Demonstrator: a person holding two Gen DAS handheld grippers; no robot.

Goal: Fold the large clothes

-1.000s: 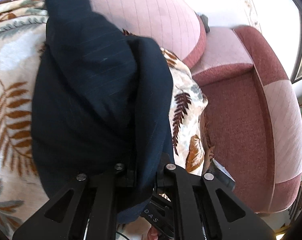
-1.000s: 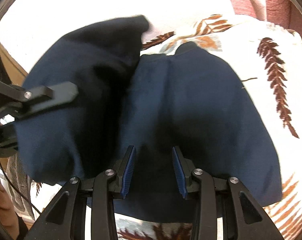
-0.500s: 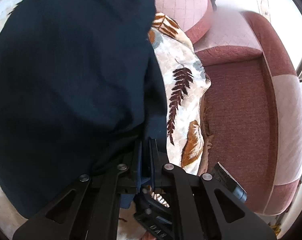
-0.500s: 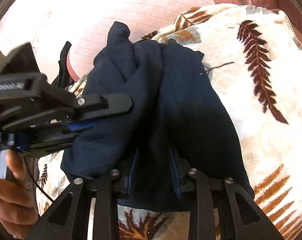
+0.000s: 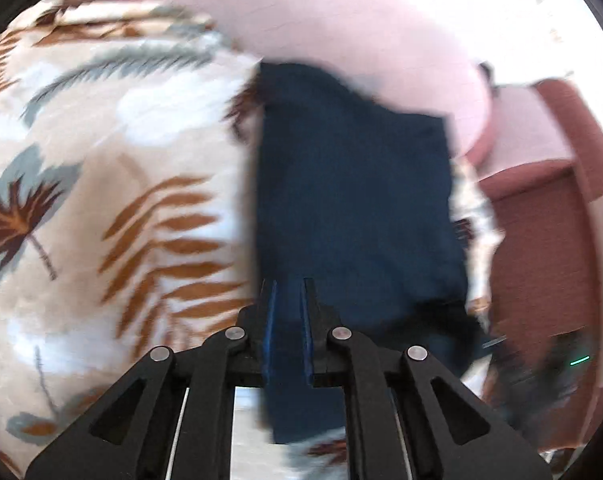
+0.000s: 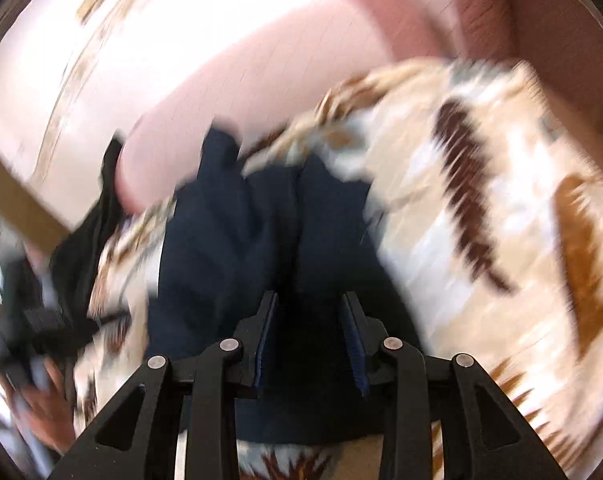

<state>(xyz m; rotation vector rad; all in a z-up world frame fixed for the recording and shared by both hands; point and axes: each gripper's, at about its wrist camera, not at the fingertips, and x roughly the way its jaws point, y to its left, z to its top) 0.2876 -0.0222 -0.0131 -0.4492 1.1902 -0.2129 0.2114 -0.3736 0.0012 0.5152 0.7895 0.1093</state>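
Note:
A dark navy garment (image 5: 357, 208) lies folded into a long rectangle on the leaf-patterned blanket (image 5: 113, 184). My left gripper (image 5: 287, 300) hovers over its near edge with a narrow gap between the pads and no cloth pinched there. In the right wrist view the garment (image 6: 261, 248) lies bunched with a crease down its middle. My right gripper (image 6: 311, 308) is open above its near end. Both views are motion-blurred.
The blanket covers a sofa with pink cushions (image 5: 341, 28) and a dark red armrest (image 5: 541, 248). A hand with the other gripper (image 6: 33, 344) shows at the left of the right wrist view. A black item (image 5: 541, 364) with a green light lies beside the garment.
My left gripper has let go of the garment, which now lies flat and folded. Both grippers have pulled back fast from it. The right gripper stays open.

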